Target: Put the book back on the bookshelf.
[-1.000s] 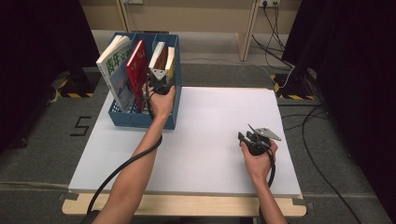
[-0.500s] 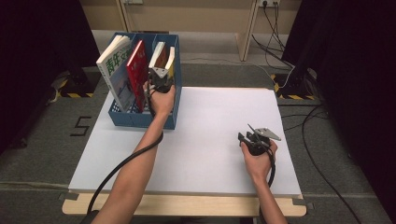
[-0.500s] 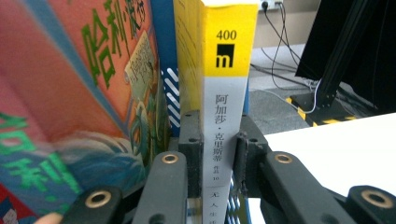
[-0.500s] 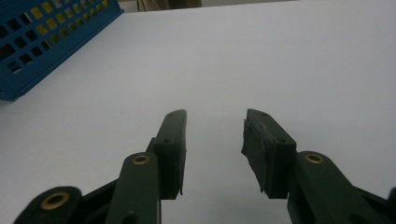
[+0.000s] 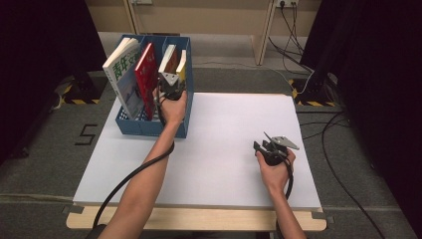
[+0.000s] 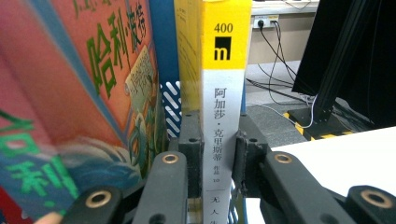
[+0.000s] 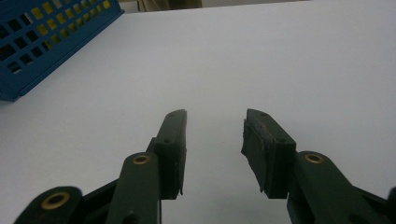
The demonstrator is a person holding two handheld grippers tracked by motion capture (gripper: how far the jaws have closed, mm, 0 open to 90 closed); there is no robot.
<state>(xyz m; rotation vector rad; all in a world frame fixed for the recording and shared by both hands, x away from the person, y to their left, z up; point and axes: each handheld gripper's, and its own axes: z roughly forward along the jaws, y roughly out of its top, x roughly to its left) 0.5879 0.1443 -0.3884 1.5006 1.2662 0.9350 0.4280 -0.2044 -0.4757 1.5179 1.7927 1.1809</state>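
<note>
The left gripper point(image 6: 218, 158) has just closed its jaws on the spine of the yellow-and-white book point(image 6: 224, 93), which stands upright in the blue file rack point(image 5: 149, 127) at the table's point(image 5: 224, 149) far left corner (a red book point(image 5: 145, 74) leans just beside it). The right gripper point(image 7: 212, 149) rests low over bare tabletop, jaws spread with nothing between them.

White table point(image 5: 239, 124) w/ a light wood front edge sits on grey carpet point(image 5: 54, 149). Black curtains point(image 5: 45, 45) hang both sides of the table. Behind it, a beige wall w/ a power socket point(image 5: 282, 3) and black cables point(image 5: 293, 25) running down. Yellow-black hazard tape point(image 5: 74, 101) on the floor left & right of the table, plus a "5" mark point(image 5: 87, 134) on the left.
</note>
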